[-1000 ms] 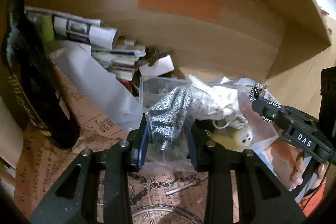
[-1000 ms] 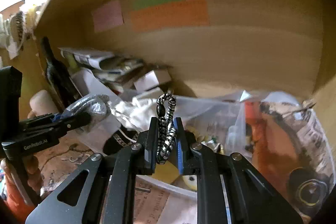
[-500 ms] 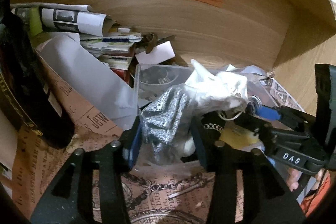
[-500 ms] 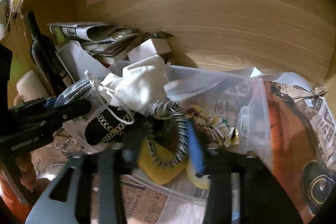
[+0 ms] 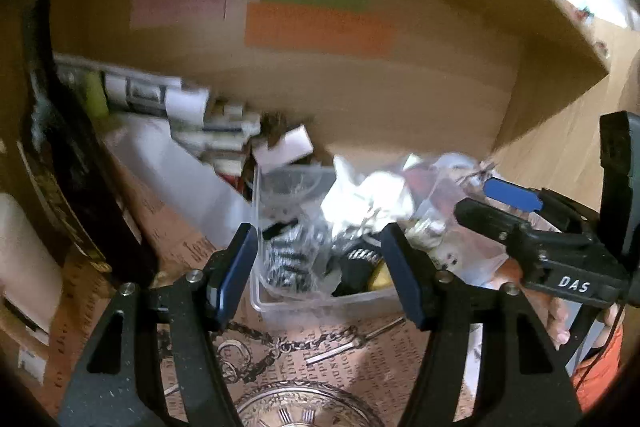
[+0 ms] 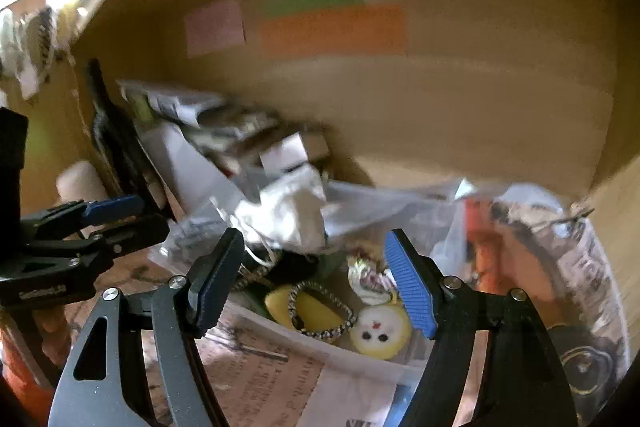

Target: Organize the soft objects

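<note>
A clear plastic bin [image 5: 320, 301] sits on a newspaper-covered shelf floor. In it lie a bagged black-and-white speckled cloth [image 5: 290, 259], a white pouch [image 6: 296, 215], a black-and-white braided band [image 6: 320, 311] on a yellow soft thing [image 6: 316, 309], and a round yellow face toy [image 6: 380, 335]. My left gripper [image 5: 320, 265] is open and empty just in front of the bin. My right gripper [image 6: 310, 283] is open and empty above the bin; it also shows in the left wrist view [image 5: 496, 203].
A dark bottle [image 5: 68, 167] stands at the left. Stacked papers and small boxes [image 5: 208, 123] lie behind the bin. The wooden back wall [image 5: 360, 95] carries pink, green and orange notes. A crumpled plastic bag with orange contents [image 6: 520, 251] lies at the right.
Both grippers opened and pulled back. The speckled cloth bag left my left gripper and the braided band left my right gripper; both now lie in the bin.
</note>
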